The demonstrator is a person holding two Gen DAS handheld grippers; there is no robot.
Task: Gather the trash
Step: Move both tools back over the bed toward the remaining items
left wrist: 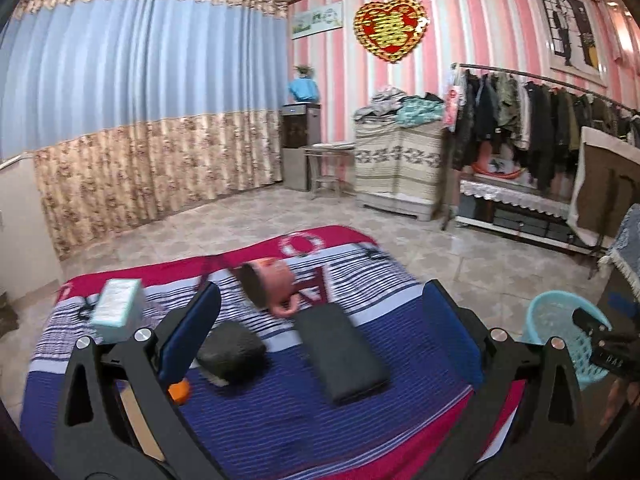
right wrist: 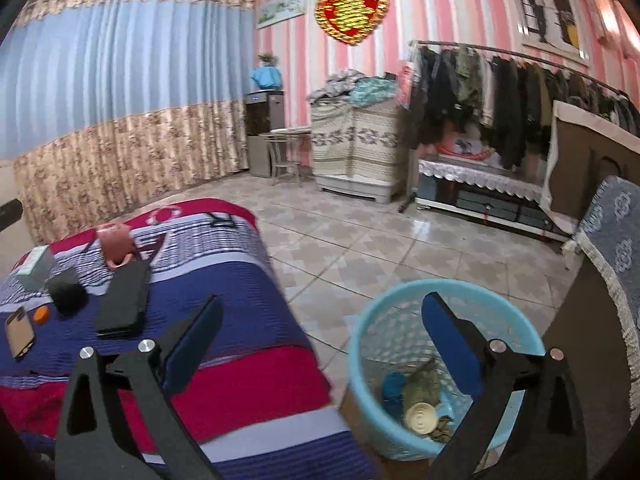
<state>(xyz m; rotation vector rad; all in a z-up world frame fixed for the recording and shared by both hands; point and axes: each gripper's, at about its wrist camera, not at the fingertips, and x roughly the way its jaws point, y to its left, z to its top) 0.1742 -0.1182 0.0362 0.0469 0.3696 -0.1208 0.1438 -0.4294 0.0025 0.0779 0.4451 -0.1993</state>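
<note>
My left gripper (left wrist: pixel 320 292) is open and empty above the striped bed cover (left wrist: pixel 280 420). Between and below its fingers lie a dark crumpled lump (left wrist: pixel 232 354), a black flat case (left wrist: pixel 340 356), a pink mug (left wrist: pixel 272 284) on its side, a small orange thing (left wrist: pixel 179 391) and a pale green box (left wrist: pixel 116 308). My right gripper (right wrist: pixel 320 300) is open and empty, over the gap between the bed and a light blue trash basket (right wrist: pixel 400 320). The basket holds a crumpled wrapper (right wrist: pixel 420 390), a round lid (right wrist: pixel 420 418) and a blue thing (right wrist: pixel 394 388). The bed items also show in the right wrist view: lump (right wrist: pixel 66 290), case (right wrist: pixel 124 298), mug (right wrist: pixel 116 246).
A phone (right wrist: pixel 18 332) lies at the bed's left edge. The basket also shows in the left wrist view (left wrist: pixel 560 320), with the other gripper beside it. A tiled floor (right wrist: pixel 360 240), a clothes rack (right wrist: pixel 520 92), a covered cabinet (right wrist: pixel 356 148) and a covered chair (right wrist: pixel 612 232) surround the bed.
</note>
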